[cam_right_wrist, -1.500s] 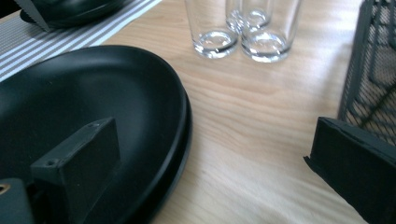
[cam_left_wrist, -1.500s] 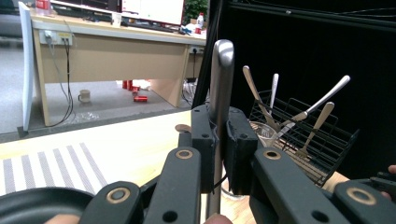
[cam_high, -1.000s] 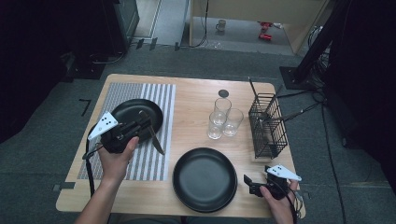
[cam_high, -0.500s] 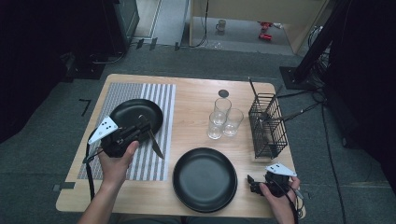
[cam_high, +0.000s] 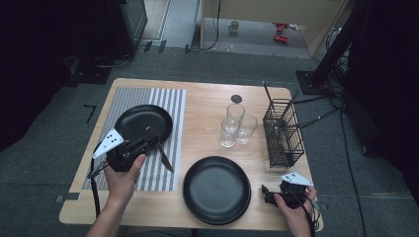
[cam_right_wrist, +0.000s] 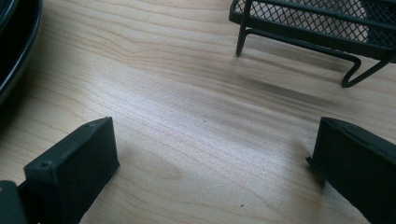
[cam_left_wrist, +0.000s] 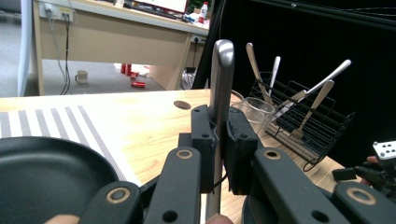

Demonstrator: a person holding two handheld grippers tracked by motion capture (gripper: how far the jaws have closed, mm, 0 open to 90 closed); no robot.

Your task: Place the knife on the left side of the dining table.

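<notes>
Clamping a knife (cam_high: 164, 156) in left gripper (cam_high: 148, 140) jaws, right gripper (cam_high: 267, 194) jaws apart near table edge (cam_high: 197, 228).

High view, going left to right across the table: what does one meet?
Left gripper shut on a knife → striped placemat → near black plate → cluster of three glasses → wire cutlery basket → right gripper.

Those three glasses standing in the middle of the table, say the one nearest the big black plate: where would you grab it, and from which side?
Judging from the pictures, grip the nearest glass across its upper wall, coming from the side facing the front plate. It stands upright, and that side is open table. The two other glasses crowd it behind and to the right, so jaws coming from there would likely knock them.
</notes>
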